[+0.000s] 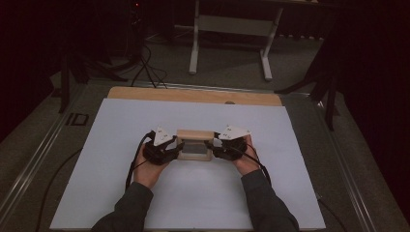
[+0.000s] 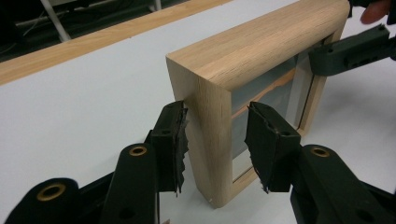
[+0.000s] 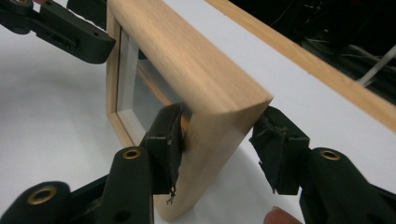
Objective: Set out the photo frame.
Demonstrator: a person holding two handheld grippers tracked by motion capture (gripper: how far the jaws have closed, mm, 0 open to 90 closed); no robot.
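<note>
The wooden frame (image 1: 195,144) stands upright on the desk (image 1: 121,125), long axis running between both grippers. Left gripper (image 2: 217,140) fingers straddle its left upright, spread. Right gripper (image 3: 219,144) fingers pinch the right one.

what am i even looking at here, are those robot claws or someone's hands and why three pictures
They are a person's hands, each holding a hand-held gripper with two black jaws. The high view looks down from above the person: the left gripper and the right gripper sit at either end of a small wooden picture frame, which stands upright on a white sheet covering the table.

The other two pictures come from cameras riding on the grippers. In the left gripper view, its jaws straddle one side of the frame; the left pad touches the wood, while the other sits near the glass. The right gripper view shows the opposite side, with a small gap at one pad. I cannot tell whether either is squeezing.
</note>
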